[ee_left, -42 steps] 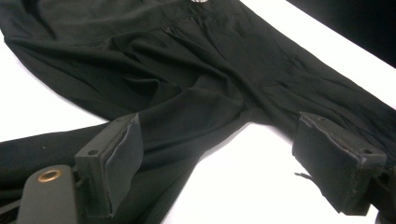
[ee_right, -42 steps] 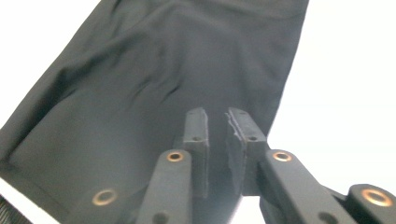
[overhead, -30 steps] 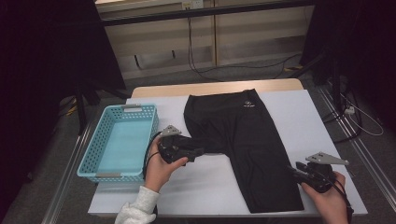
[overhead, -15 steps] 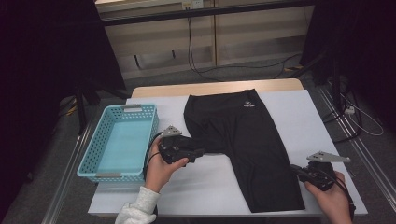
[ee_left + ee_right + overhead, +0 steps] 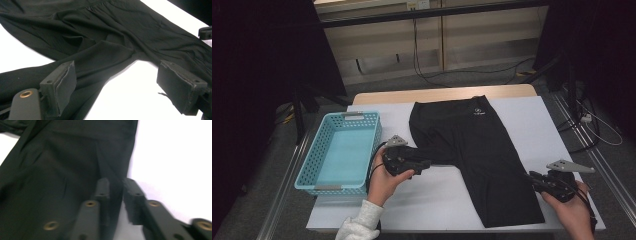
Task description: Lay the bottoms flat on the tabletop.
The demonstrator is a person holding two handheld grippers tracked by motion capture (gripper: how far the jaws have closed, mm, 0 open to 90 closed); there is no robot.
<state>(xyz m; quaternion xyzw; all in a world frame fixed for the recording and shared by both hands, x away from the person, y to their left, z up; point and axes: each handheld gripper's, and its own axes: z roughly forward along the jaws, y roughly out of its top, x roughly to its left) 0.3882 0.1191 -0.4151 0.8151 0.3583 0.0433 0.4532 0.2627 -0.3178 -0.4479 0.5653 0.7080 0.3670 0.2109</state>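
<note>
Black shorts point(image 5: 472, 145) lie flat on the white table point(image 5: 537, 125), waistband at the far side and the long leg toward me. My left gripper point(image 5: 424, 164) rests at the shorter left leg. In the left gripper view its jaws point(image 5: 117, 75) stand wide open over that leg's fabric point(image 5: 112, 32). My right gripper point(image 5: 534, 179) sits at the right edge of the long leg. Its jaws point(image 5: 116, 187) have just been opening and stand a narrow gap apart, with the leg's edge point(image 5: 62, 170) lying between them, not pinched.
A light blue plastic basket point(image 5: 312, 165) stands empty at the table's left side, just left of my left hand. Bare white tabletop lies to the right of the shorts. Cables run over the floor behind the table.
The right hand has shifted only slightly at the long leg's edge. The left hand and the shorts have stayed put.
</note>
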